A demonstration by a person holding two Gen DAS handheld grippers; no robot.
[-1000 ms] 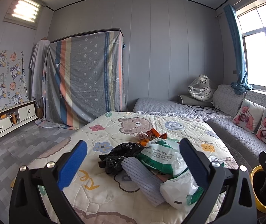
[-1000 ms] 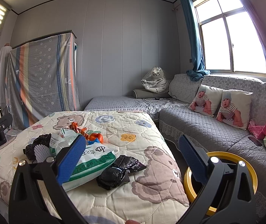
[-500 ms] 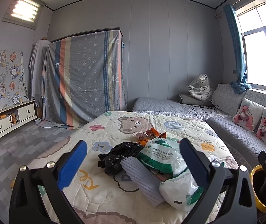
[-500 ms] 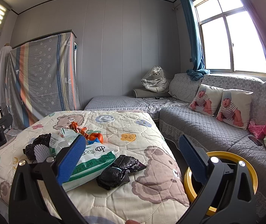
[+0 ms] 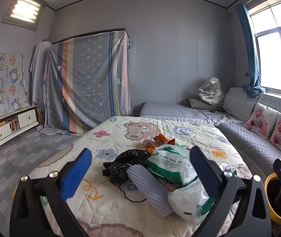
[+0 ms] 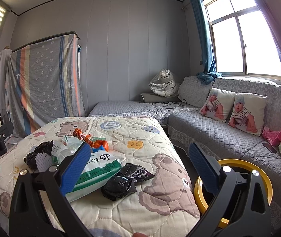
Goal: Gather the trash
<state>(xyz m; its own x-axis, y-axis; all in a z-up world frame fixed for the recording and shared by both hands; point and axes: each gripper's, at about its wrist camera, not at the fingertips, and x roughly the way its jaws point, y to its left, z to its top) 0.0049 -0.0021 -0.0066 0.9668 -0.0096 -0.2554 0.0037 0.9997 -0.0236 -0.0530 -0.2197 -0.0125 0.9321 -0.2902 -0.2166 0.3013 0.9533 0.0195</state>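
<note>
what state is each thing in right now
left gripper: open, empty
right gripper: open, empty
white bag: lying on quilt
black bag: crumpled, on quilt
foam sleeve: lying on quilt
yellow bin: upright, open

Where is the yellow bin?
In the right wrist view the yellow-rimmed bin stands on the floor at lower right, between the bear quilt's edge and the grey sofa, behind the open right gripper.

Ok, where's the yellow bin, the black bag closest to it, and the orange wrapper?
yellow bin (image 6: 262,179): right wrist view, on its yellow rim.
black bag (image 6: 118,185): right wrist view, on the middle of the crumpled plastic.
orange wrapper (image 6: 101,143): right wrist view, on its bright orange end.
</note>
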